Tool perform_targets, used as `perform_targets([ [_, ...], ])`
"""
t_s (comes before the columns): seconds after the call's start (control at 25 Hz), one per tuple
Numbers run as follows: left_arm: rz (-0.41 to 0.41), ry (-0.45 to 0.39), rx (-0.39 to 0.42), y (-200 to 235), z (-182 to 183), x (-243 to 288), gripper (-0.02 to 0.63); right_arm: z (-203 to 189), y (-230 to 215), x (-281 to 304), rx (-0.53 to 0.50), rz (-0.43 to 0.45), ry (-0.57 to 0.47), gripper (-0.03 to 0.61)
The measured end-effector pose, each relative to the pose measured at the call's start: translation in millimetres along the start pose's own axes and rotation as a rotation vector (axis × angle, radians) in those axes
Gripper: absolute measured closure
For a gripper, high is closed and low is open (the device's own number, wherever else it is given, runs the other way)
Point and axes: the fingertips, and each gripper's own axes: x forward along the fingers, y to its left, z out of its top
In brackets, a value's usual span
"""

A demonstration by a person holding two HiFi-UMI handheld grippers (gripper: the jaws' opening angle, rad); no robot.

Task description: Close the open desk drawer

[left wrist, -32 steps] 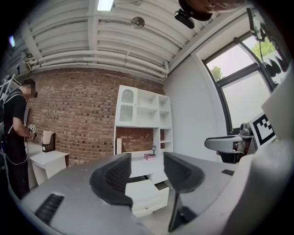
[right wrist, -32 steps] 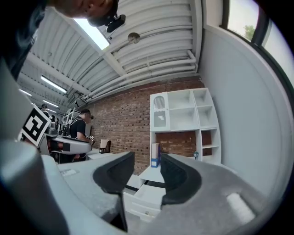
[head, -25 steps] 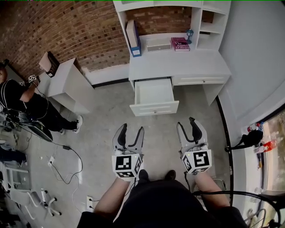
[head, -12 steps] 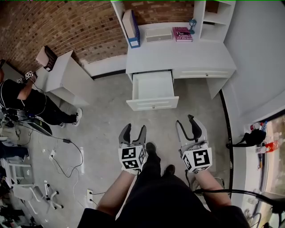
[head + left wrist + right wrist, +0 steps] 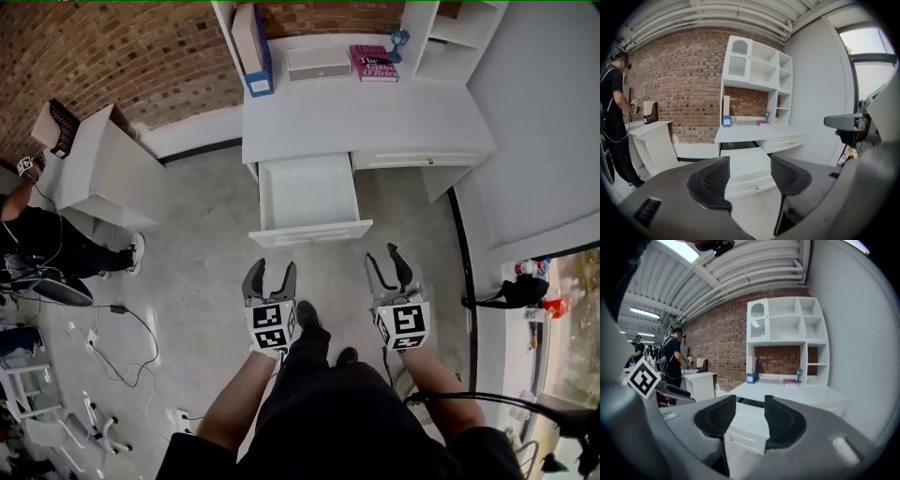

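The white desk point(image 5: 375, 117) stands against the brick wall with its left drawer point(image 5: 307, 199) pulled out, empty, its front panel point(image 5: 310, 232) facing me. My left gripper point(image 5: 271, 274) hangs open a short way in front of that panel, touching nothing. My right gripper point(image 5: 385, 260) is open too, level with the drawer's right corner; its jaws have just been closing a little, with nothing between them. The left gripper view looks between the open left gripper point(image 5: 749, 172) at the drawer point(image 5: 746, 165). In the right gripper view the drawer point(image 5: 746, 426) shows between the right gripper point(image 5: 750, 414).
A closed drawer point(image 5: 418, 159) sits right of the open one. A blue file box point(image 5: 251, 42), a white box point(image 5: 319, 63) and a pink book point(image 5: 373, 63) lie on the desk. A second white desk point(image 5: 98, 169), a person point(image 5: 42, 246) and floor cables point(image 5: 108, 323) are at left.
I have stepped toward the desk, so the drawer is nearer. Both grippers have sunk and moved forward, close to the drawer front. The drawer itself has not moved.
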Motion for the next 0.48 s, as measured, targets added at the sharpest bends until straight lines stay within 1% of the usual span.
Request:
perform_targets([
  [0.08, -0.021, 0.038, 0.004, 11, -9, 21, 0.347, -42, 1, 32, 0.011, -0.021, 0.106, 0.387],
  [0.24, -0.060, 0.105, 0.009, 33, -31, 45, 0.347, -124, 16, 83, 0.088, -0.060, 0.313, 0.387],
  [0.32, -0.084, 0.137, 0.023, 41, -39, 53, 0.346, -150, 27, 103, 0.096, -0.059, 0.376, 0.387],
  [0.48, -0.110, 0.179, 0.048, 51, -48, 67, 0.347, -183, 38, 140, 0.102, -0.053, 0.442, 0.387],
])
